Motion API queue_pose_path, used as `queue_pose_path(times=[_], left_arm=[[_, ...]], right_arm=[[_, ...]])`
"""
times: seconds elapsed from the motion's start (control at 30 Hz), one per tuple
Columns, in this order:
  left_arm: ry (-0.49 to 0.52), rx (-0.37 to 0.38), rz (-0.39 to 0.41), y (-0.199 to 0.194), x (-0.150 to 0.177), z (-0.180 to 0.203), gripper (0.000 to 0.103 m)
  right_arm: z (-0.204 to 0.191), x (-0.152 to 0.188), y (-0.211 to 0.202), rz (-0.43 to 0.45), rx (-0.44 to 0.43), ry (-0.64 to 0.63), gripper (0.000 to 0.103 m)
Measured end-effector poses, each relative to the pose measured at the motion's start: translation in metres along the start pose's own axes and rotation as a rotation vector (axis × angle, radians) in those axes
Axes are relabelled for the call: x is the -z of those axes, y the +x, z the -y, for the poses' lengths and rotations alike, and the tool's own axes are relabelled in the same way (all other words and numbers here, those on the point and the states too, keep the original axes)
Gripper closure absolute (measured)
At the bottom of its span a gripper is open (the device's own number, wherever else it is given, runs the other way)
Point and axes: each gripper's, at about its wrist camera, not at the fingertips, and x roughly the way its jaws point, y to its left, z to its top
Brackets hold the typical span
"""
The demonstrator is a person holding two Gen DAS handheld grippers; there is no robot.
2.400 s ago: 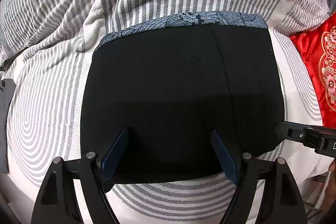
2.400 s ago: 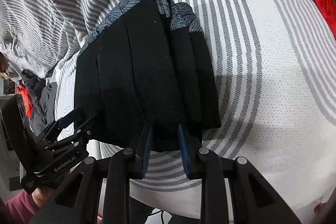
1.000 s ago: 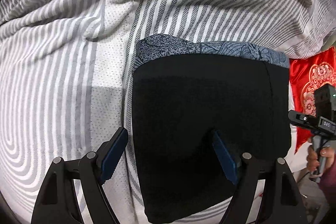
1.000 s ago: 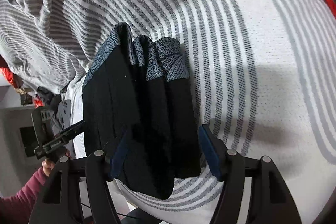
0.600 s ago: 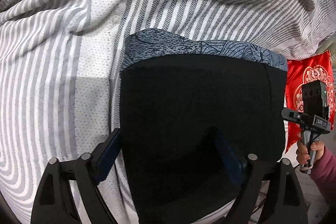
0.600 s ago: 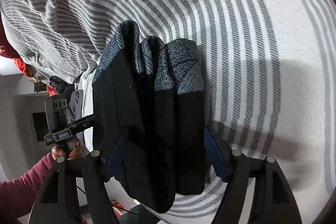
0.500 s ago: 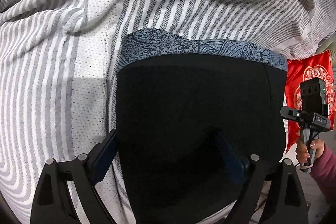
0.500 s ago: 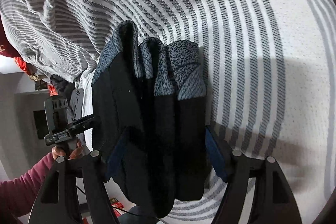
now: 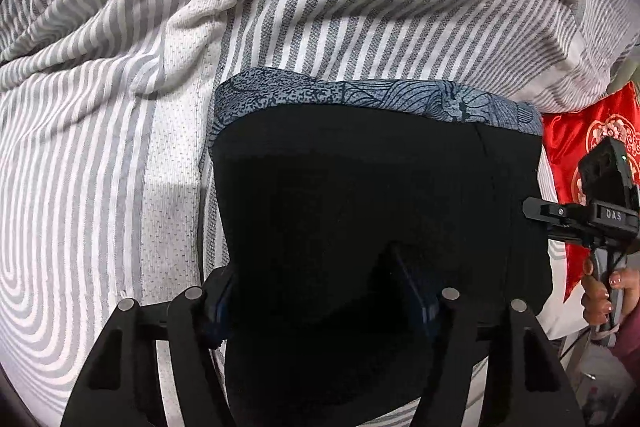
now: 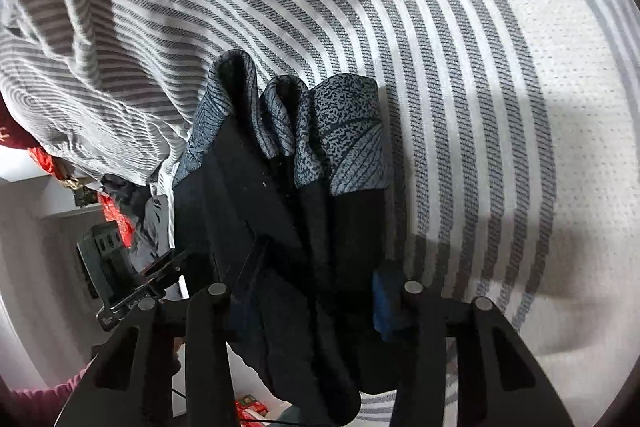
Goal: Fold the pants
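The folded black pants (image 9: 360, 211) with a blue-grey patterned waistband (image 9: 360, 95) lie on the striped bedspread (image 9: 100, 147). My left gripper (image 9: 320, 291) is open, its jaws straddling the near left part of the stack. In the right wrist view the pants (image 10: 280, 211) show as several stacked layers seen from the side. My right gripper (image 10: 312, 299) is open with both fingers around the near end of the stack. The right gripper also shows at the right edge of the left wrist view (image 9: 592, 215), the left gripper at the left of the right wrist view (image 10: 132, 283).
A red embroidered cushion (image 9: 580, 131) lies right of the pants. The bedspread bunches into folds at the back (image 9: 160, 27). Dark clothes (image 10: 132, 199) and red items sit past the bed's edge on the left. The bed edge is near, below the pants.
Both grippers have moved closer to the pants and now straddle the stack's near edge. The right gripper, shut earlier, has opened wide around the layers.
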Motion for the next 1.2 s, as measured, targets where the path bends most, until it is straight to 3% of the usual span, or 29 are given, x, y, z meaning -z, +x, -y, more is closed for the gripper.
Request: queue_pose_path(times=[0.07, 0.17, 0.33, 0.53, 0.63, 0.7, 0.77, 0.87, 1.0, 1.2], left_arm=[[-0.008, 0.005, 0.0, 0.002, -0.001, -0.003, 0.033], [-0.01, 0.02, 0.0, 0.004, -0.002, -0.009, 0.032], [-0.014, 0.036, 0.002, 0.005, -0.001, -0.014, 0.031], [-0.019, 0.05, -0.008, 0.01, -0.004, -0.021, 0.022], [-0.035, 0.055, 0.004, 0.013, -0.004, -0.023, 0.021], [-0.046, 0.044, 0.022, 0.012, -0.003, -0.023, 0.023], [-0.043, 0.033, 0.038, 0.007, -0.001, -0.017, 0.03], [-0.028, 0.024, 0.055, -0.004, 0.002, -0.008, 0.044], [-0.029, 0.022, 0.071, -0.02, 0.006, -0.004, 0.054], [-0.019, 0.032, 0.081, -0.043, 0.021, 0.002, 0.055]], right_arm=[[-0.003, 0.002, -0.001, 0.018, 0.031, -0.007, 0.042], [-0.007, 0.003, -0.013, 0.034, 0.044, -0.074, 0.033], [0.001, -0.005, -0.015, 0.013, 0.06, -0.111, 0.033], [0.01, -0.009, 0.003, -0.043, -0.043, -0.112, 0.033], [0.001, -0.01, 0.019, -0.07, -0.04, -0.136, 0.032], [0.003, -0.013, 0.022, -0.068, -0.046, -0.084, 0.034], [0.003, -0.011, 0.019, -0.06, -0.048, -0.064, 0.048], [0.004, -0.004, 0.006, -0.051, -0.065, -0.033, 0.058], [-0.004, 0.003, -0.004, -0.033, -0.065, -0.033, 0.062], [-0.007, 0.021, -0.032, -0.027, -0.106, -0.042, 0.064]])
